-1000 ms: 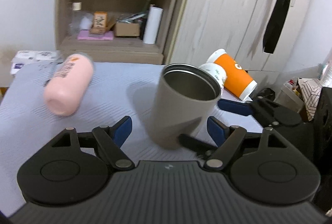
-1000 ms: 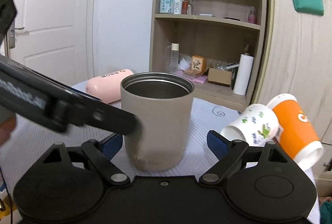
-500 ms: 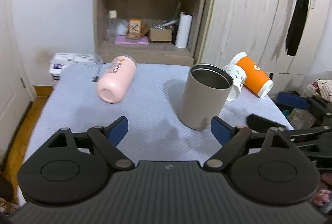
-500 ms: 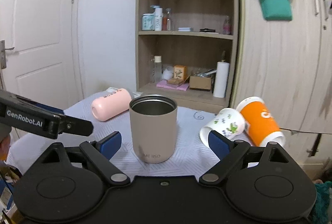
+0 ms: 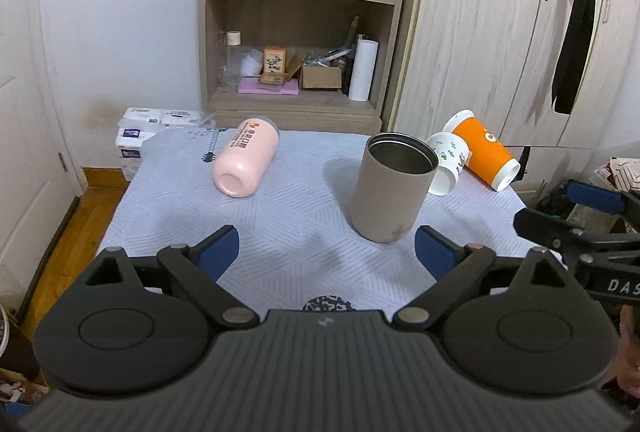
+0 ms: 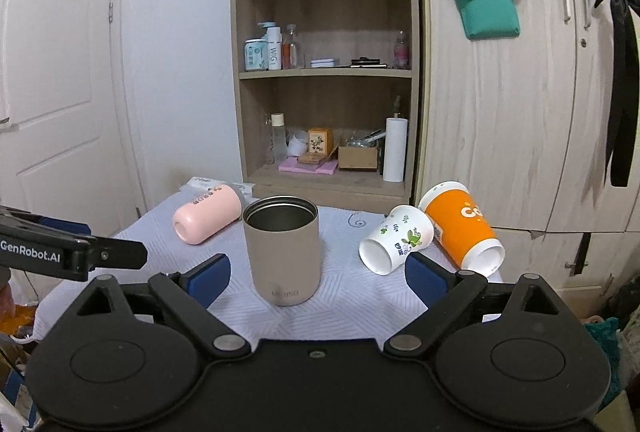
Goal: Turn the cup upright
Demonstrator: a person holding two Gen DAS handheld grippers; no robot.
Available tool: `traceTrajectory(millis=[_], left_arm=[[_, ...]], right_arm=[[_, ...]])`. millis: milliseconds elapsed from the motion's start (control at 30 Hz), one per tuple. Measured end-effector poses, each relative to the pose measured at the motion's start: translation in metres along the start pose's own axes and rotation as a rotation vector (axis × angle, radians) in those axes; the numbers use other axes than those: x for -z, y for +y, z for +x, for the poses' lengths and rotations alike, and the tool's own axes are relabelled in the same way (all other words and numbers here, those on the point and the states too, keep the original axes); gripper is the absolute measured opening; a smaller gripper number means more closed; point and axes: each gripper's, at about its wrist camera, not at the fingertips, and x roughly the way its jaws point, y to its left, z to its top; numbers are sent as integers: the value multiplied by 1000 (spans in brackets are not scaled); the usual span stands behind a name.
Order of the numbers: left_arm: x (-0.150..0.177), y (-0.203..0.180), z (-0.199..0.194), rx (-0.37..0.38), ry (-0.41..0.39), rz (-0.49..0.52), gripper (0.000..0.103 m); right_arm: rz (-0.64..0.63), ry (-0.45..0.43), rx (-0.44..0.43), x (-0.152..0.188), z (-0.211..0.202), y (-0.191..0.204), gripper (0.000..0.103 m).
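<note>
A beige steel tumbler (image 5: 392, 188) stands upright on the table, mouth up; it also shows in the right wrist view (image 6: 283, 250). A pink cup (image 5: 245, 157) (image 6: 207, 214) lies on its side at the left. A white floral cup (image 5: 445, 168) (image 6: 396, 239) and an orange cup (image 5: 482, 152) (image 6: 460, 226) lie on their sides at the right. My left gripper (image 5: 326, 250) is open and empty, back from the tumbler. My right gripper (image 6: 318, 272) is open and empty, just short of the tumbler.
The table wears a pale patterned cloth (image 5: 280, 224). A wooden shelf unit (image 5: 296, 32) with bottles and boxes stands behind it, wardrobe doors (image 5: 500, 52) to the right. Tissue packs (image 5: 156, 128) sit by the far left corner. A white door (image 6: 60, 104) is at the left.
Both grippers have pulled back from the upright tumbler, which now looks smaller and stands free. The cups on the table have not moved.
</note>
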Motion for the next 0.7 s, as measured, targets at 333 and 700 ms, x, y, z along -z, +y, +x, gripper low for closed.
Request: traceTrajectory(millis=[333, 700], left_arm=[[1, -4, -5, -66, 47, 7, 103], [1, -1, -2, -115, 89, 11, 103]], right_arm=[[6, 57, 82, -4, -6, 7, 103], [8, 84, 172, -9, -4, 9, 103]])
